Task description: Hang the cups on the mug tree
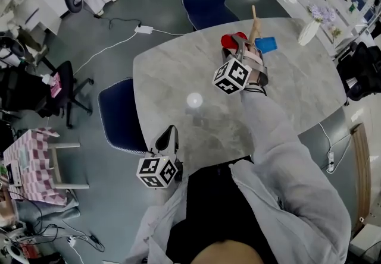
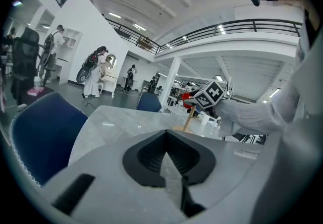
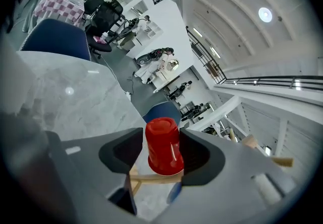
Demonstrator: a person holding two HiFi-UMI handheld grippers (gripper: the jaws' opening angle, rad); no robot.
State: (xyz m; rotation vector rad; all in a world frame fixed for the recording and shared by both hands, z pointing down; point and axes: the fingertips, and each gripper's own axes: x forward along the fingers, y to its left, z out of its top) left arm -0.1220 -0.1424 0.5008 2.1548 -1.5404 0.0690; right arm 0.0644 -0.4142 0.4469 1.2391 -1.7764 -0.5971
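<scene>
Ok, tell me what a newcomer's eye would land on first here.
The red cup comes first: it is clamped between the jaws of the right gripper, at the wooden mug tree on the far side of the marble table. Next, a blue cup lies beside the tree. The left gripper is empty, jaws together, at the table's near edge.

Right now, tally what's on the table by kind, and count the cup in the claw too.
Cups: 2, a red cup and a blue cup
Mug tree: 1
White vase with flowers: 1
Total: 4
</scene>
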